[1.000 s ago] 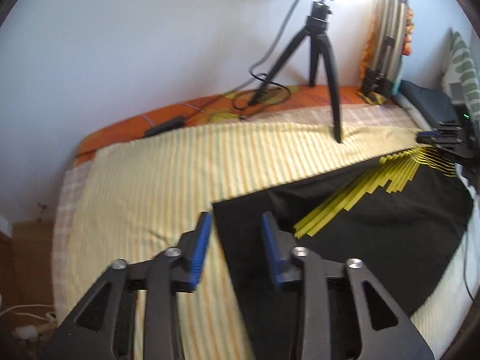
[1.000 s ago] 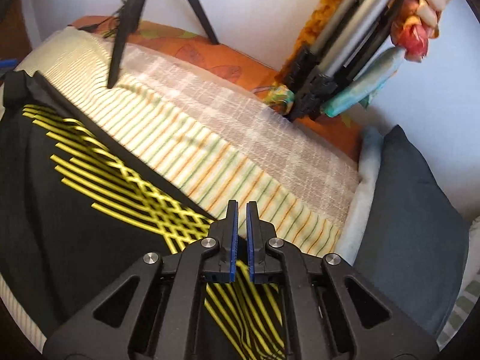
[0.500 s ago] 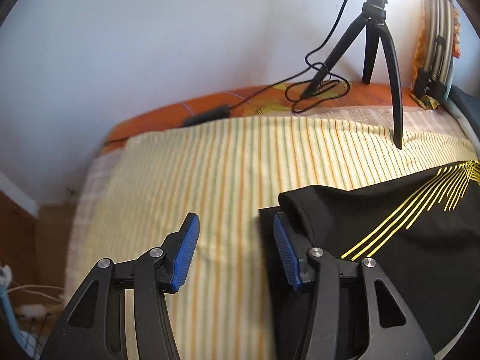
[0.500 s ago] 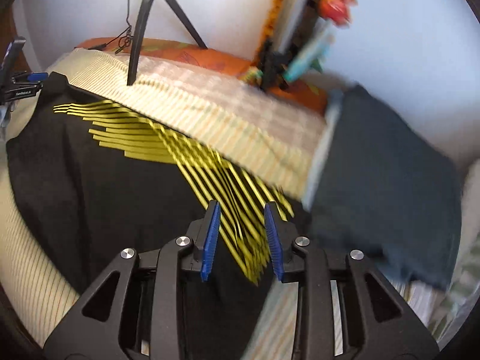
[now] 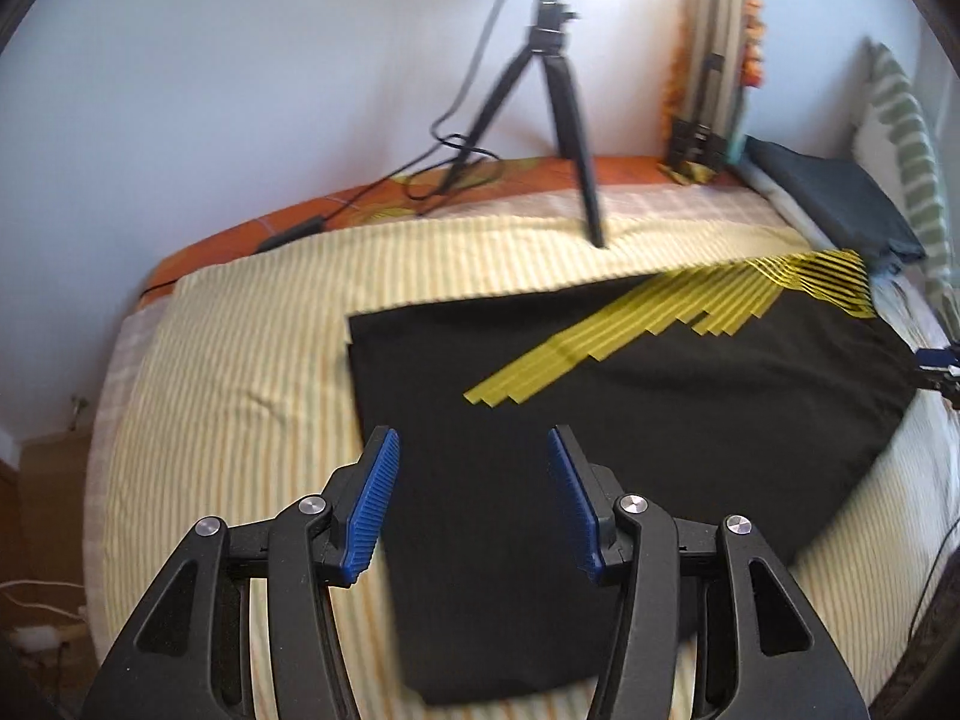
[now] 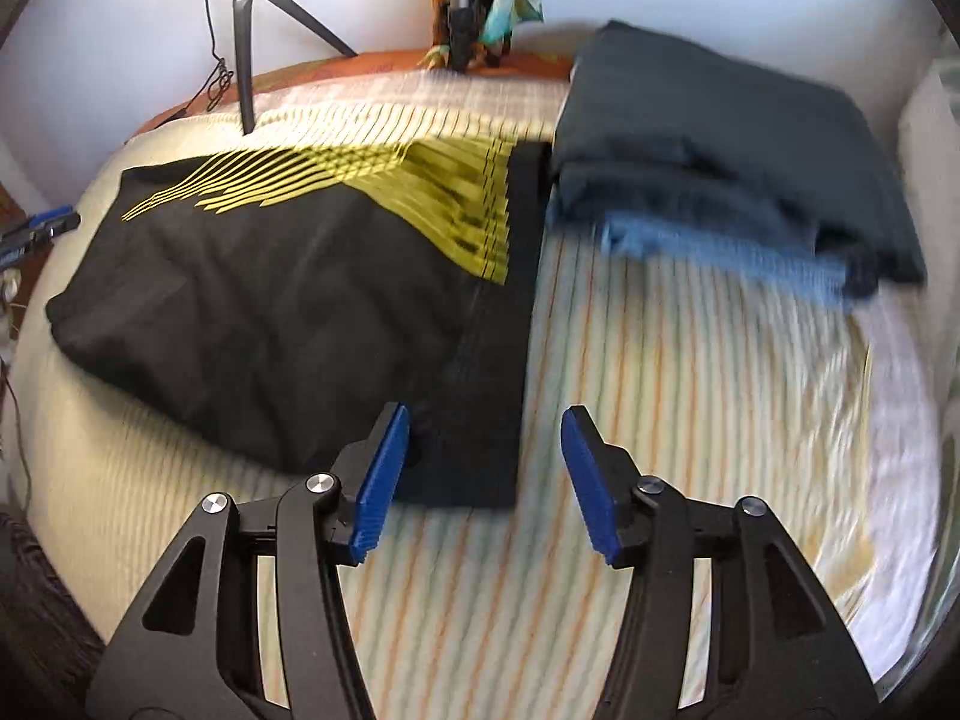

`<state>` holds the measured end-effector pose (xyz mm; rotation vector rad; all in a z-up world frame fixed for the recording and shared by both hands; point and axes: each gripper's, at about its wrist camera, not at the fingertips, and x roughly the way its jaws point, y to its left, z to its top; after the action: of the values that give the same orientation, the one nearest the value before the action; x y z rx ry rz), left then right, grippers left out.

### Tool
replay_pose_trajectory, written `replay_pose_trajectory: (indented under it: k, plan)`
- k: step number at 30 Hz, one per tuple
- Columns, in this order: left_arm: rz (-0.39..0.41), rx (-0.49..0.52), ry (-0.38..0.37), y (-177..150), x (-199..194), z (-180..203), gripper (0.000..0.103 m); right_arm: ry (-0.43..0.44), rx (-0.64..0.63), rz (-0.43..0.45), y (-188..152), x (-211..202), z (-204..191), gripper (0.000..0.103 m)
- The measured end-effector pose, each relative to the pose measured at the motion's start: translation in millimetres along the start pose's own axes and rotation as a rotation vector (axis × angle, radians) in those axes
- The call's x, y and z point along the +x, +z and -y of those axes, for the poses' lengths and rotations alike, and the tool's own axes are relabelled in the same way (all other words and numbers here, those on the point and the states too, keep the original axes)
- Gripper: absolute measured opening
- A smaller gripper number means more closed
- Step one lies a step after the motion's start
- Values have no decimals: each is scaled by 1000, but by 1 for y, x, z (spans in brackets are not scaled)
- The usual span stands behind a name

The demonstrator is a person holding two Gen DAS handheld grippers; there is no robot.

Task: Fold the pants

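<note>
Black pants (image 5: 630, 420) with yellow stripes lie flat, folded into a rectangle on your striped bed sheet (image 5: 240, 360), toward twelve o'clock of both grippers. Your left gripper (image 5: 474, 498) gapes empty; your right gripper (image 6: 486, 468) has just been opening, nothing between its jaws. Further folds probably remain. No legible writing.

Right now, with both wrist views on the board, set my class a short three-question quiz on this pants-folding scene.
1. True or false: the right tongs are clamped on the black pants.
2. What colour is the line pattern on the pants? A) red B) yellow C) white
3. Fill in: the tripod stands on the ____.

Key:
1. False. Their jaws have just been opening and stand apart above the pants' edge, with no fabric pinched; the left tongs are open too.
2. B
3. Bed, with one leg on the striped sheet.
</note>
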<state>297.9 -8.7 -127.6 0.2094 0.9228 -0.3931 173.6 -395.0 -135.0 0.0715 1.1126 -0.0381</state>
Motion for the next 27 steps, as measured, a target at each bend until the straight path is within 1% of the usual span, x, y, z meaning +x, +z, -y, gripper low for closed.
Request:
replay_pose_trajectory:
  k: [3,5,8,13,14,17,20,22,24,27]
  plan:
    - [-6,18,-39,-23,-17,18,50,46,79,7,-17,-6,1,55]
    - [-9,28,-62,-35,-26,29,50,120,172,2,-29,-5,8,55]
    - [-29,35,-129,-53,-35,50,50,179,274,-3,-40,2,13,56]
    - [-64,92,-205,-71,-33,91,50,274,409,6,-49,17,21,56]
    - [-72,98,-215,-73,-32,96,49,301,448,23,-49,19,24,57]
    - [-100,106,-245,-75,-22,113,49,335,516,56,-46,25,30,57]
    - [-128,85,-265,-75,-8,127,49,346,546,83,-45,28,31,57]
    - [-138,72,-254,-76,1,135,49,346,548,100,-44,29,30,58]
    - [-113,63,-227,-77,2,141,49,353,556,123,-44,31,30,58]
    - [-81,-1,-212,-73,4,143,49,369,585,138,-44,31,33,57]
